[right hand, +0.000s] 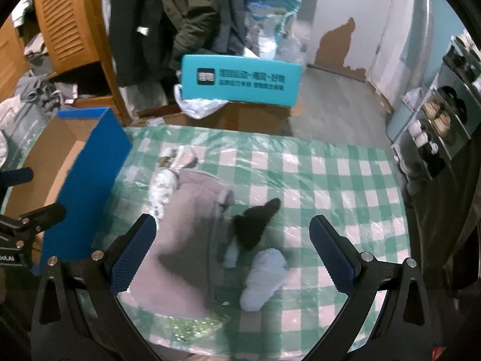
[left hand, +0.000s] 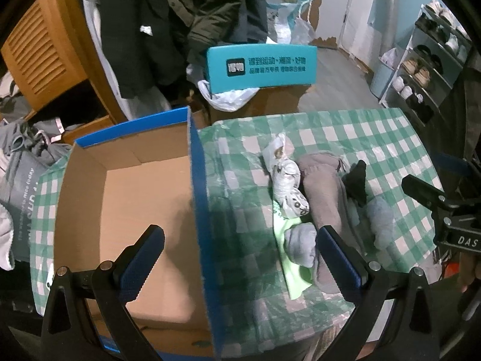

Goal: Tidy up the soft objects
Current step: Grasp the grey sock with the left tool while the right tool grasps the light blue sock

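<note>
While your left tongs [left hand: 239, 258] straddle the blue box [left hand: 198, 210] wall, spread wide and empty, your right tongs [right hand: 233, 248] hang equally wide, touching nothing. Right of that box, the grey-brown garment [left hand: 326, 192] lies lengthwise, running away from you.

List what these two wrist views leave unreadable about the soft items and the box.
- Cardboard box: its near floor is covered by the left gripper in the left wrist view.
- Grey-brown cloth: motion blur in the right wrist view hides what garment it is.
- Black item: blurred, kind unclear.
- Green item: mostly under a pale blue roll.
</note>
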Tool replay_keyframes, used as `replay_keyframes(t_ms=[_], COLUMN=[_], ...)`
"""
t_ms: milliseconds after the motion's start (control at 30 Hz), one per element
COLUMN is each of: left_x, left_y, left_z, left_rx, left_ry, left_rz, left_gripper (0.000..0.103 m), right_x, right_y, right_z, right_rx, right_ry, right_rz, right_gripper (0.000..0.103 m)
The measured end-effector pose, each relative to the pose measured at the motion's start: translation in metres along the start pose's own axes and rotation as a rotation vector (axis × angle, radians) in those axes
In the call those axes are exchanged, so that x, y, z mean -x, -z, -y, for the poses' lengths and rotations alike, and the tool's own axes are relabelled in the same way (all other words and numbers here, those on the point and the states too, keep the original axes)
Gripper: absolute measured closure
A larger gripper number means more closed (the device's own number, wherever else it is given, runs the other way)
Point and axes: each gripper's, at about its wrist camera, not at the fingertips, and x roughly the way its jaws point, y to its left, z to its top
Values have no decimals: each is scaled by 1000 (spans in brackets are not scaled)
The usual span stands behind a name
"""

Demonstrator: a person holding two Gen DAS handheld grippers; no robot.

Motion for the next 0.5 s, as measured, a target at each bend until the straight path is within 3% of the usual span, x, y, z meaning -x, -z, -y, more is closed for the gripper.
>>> replay_keyframes(t_ms=[500], left_x=[-38], left_y=[-12], left_z=[38], left_rx=[-57], left_ry=[5], left_rz=[-53], left_gripper=[0], right_x=[-36], right_y=[17], right_z=[39], right_rx=[-73], right_ry=[68], right_rz=[-98], right_gripper=[2])
